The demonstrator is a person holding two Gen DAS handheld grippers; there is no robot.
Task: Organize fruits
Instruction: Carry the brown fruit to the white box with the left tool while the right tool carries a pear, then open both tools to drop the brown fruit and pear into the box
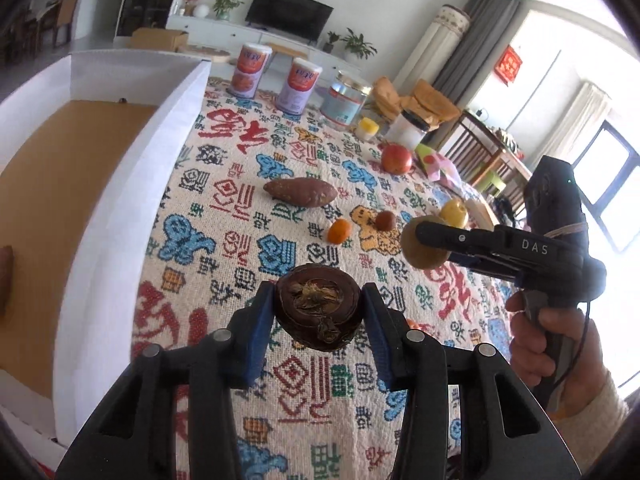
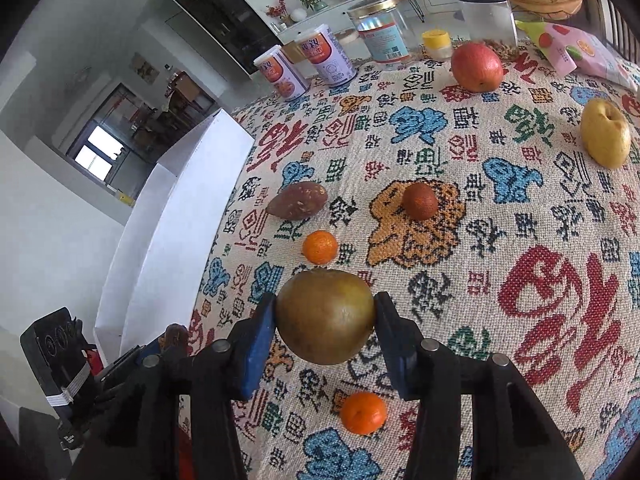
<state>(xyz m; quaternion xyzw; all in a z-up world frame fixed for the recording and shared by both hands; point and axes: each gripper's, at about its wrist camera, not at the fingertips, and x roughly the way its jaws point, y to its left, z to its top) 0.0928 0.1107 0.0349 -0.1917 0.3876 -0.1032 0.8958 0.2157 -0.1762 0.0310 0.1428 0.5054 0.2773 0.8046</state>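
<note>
The table is covered by a woven tablecloth (image 2: 460,168) printed with red, blue, green and orange characters. Along its left edge stands a white box (image 1: 132,184), open at the top, with a brown floor inside.

At the far edge of the cloth stand 2 labelled canisters (image 1: 251,70), just beside each other, then a glass jar with a metal lid (image 1: 345,98), a clear jar with a black lid (image 2: 486,14) and a small yellow-capped container (image 2: 437,42). A pink snack bag (image 2: 576,50) lies at the far right corner.

Loose produce on the cloth, by size:
- 1 red apple (image 2: 477,66), near the jars
- 1 yellow apple (image 2: 605,136), at the right side, well apart from the rest
- 1 sweet potato (image 2: 297,200), near the box wall
- 1 small dark brown fruit (image 2: 420,201), on an orange motif
- 2 mandarins: one (image 2: 319,246) just in front of the sweet potato, one (image 2: 363,413) below the right gripper

Left gripper (image 1: 319,312): both blue pads press on a dark brown round fruit (image 1: 319,310) with a dried stem end facing the camera; it is held clear above the cloth.

Right gripper (image 2: 325,318): both pads press on an olive-brown round fruit (image 2: 325,316), also raised off the cloth. In the left wrist view this gripper is held by a hand (image 1: 552,344) in a cream sleeve
</note>
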